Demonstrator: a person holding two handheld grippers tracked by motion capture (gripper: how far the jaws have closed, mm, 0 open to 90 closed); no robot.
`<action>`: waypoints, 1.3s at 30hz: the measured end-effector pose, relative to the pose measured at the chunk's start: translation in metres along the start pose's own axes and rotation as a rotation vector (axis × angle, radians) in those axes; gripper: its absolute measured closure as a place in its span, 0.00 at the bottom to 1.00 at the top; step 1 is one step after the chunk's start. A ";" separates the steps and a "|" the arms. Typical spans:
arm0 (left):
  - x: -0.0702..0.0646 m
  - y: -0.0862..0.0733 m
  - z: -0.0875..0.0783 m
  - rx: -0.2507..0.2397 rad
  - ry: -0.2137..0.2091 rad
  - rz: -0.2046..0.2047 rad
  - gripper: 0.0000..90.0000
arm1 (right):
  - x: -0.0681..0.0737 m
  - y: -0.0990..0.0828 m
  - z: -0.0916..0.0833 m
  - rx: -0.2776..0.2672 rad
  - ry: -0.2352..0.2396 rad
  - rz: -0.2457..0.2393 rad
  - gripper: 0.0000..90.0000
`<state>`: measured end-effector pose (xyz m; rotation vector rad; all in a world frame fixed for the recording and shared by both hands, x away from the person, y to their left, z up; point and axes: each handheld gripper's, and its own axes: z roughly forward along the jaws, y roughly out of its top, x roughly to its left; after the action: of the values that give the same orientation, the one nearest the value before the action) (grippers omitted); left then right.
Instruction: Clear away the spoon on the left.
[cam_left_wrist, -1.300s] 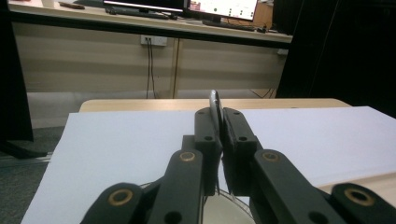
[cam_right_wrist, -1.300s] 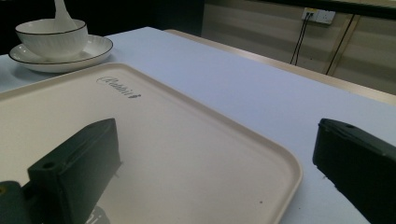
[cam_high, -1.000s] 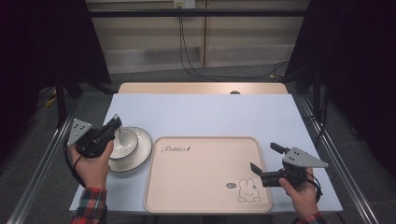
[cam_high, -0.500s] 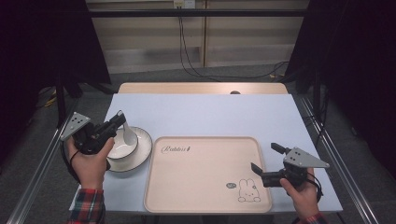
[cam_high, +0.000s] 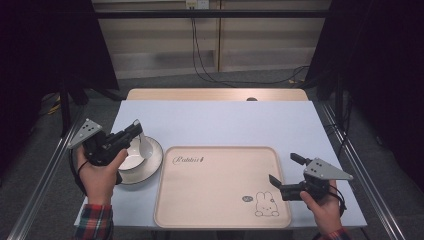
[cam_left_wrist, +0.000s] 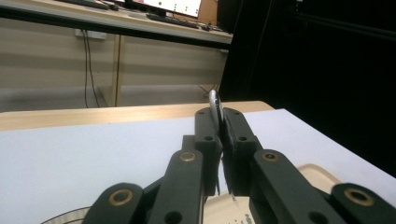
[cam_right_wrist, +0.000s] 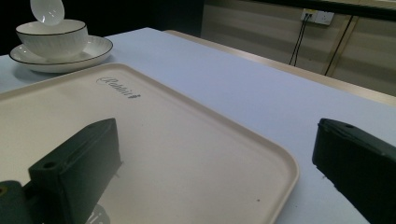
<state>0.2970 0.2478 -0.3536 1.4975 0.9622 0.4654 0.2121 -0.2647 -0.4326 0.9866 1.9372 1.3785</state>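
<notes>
We see the left gripper (cam_high: 136, 127) pinching a white spoon (cam_high: 146, 146) above the bowl (cam_right_wrist: 52, 38) at the table's left; its jaws hide most of the handle. The right gripper (cam_high: 283, 170) is wide open and empty at the tray's (cam_high: 215, 200) near right edge.

pale blue surface (cam_high: 225, 122) with a light wooden strip (cam_high: 215, 94) along its far edge | black cables (cam_high: 200, 55) hanging down the beige back wall | white wall socket (cam_right_wrist: 316, 17) | dark curtains (cam_high: 380, 60) at the sides
</notes>
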 end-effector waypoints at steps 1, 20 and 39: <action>-0.001 -0.001 0.001 0.006 0.000 0.001 0.95 | 0.000 0.000 0.000 0.000 0.000 0.000 0.01; -0.023 -0.020 0.020 0.073 -0.100 -0.010 0.95 | 0.001 0.000 0.000 0.004 0.011 -0.001 0.01; -0.033 -0.030 0.025 0.108 -0.155 -0.018 0.95 | 0.000 -0.001 0.001 0.009 0.008 -0.008 0.01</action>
<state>0.2886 0.2038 -0.3792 1.5965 0.8891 0.2833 0.2123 -0.2647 -0.4338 0.9778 1.9523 1.3724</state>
